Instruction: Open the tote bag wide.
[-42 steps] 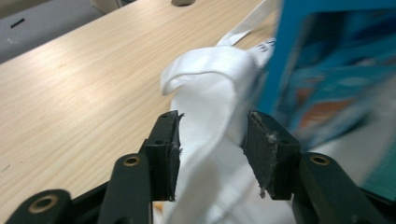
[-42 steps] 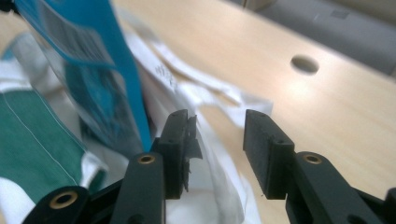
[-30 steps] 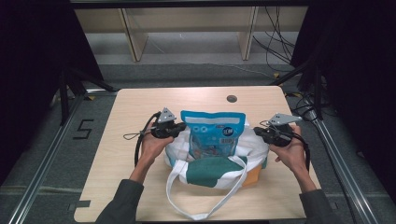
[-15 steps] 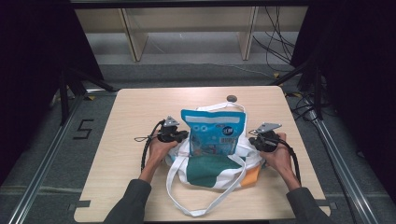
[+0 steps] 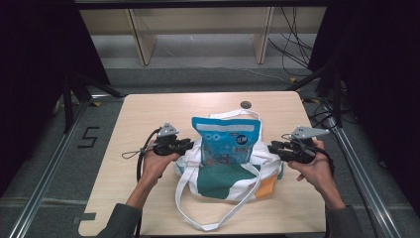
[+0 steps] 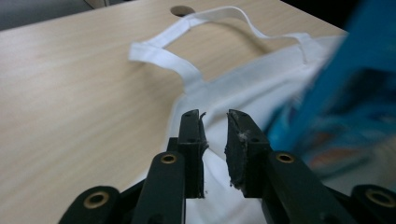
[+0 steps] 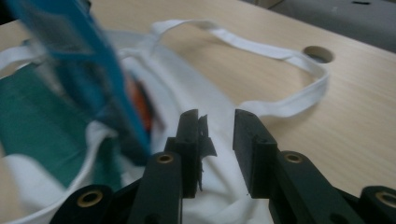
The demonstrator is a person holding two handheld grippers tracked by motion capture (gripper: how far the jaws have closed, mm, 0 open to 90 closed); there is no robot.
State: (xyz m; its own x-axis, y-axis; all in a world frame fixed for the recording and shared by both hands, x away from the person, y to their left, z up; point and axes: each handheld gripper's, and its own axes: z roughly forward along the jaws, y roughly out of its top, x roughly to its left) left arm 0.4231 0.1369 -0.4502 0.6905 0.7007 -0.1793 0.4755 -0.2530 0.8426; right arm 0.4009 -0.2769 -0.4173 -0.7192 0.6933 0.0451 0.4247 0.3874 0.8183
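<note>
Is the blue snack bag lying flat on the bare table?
No, in the high view the blue snack bag stands upright in the mouth of the tote bag, not on the table.

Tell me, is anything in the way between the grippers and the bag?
Nothing visible is. The left hand-held gripper and the right hand-held gripper sit at opposite sides of the white tote bag, jaws open, with only bag cloth in front of them. The blue snack packet stands up in the bag's middle, between them.

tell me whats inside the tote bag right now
A blue snack pouch stands in the mouth of the white tote bag, its upper part sticking out. Its lower end is hidden by the fabric, as is anything else deeper in the bag.
</note>
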